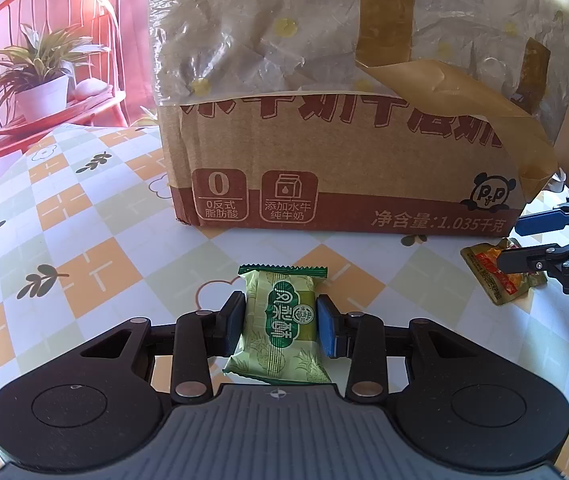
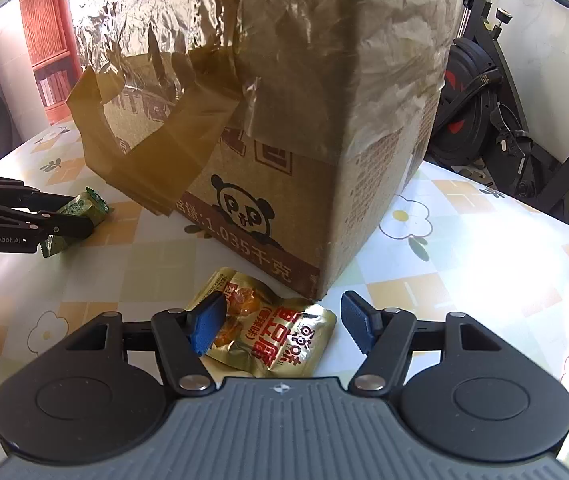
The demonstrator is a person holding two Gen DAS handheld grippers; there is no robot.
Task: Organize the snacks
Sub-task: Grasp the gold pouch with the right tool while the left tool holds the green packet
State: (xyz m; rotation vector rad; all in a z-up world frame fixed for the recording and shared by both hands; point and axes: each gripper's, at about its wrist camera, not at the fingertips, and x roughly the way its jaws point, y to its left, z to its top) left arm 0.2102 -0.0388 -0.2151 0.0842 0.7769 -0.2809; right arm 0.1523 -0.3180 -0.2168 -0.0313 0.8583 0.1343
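**Green packet clamped in front of the carton**

The left gripper (image 1: 280, 326) held a green foil-wrapped pineapple pastry packet (image 1: 280, 324), its blue pads pressed against both sides. Behind it stood a brown printed cardboard box (image 1: 344, 184) with crinkled plastic film and loose tan tape. At the right edge, the right gripper (image 1: 532, 240) hovered with fingers apart over a gold and red snack pouch (image 1: 488, 276) on the checked floral tablecloth (image 1: 84, 264).

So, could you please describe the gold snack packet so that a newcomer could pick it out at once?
Start at the big cardboard box on the checked tablecloth. At its near bottom corner lies the gold packet, between the open fingers of the right tool. It is shiny gold with red lettering, unlike the green packet gripped by the left tool.
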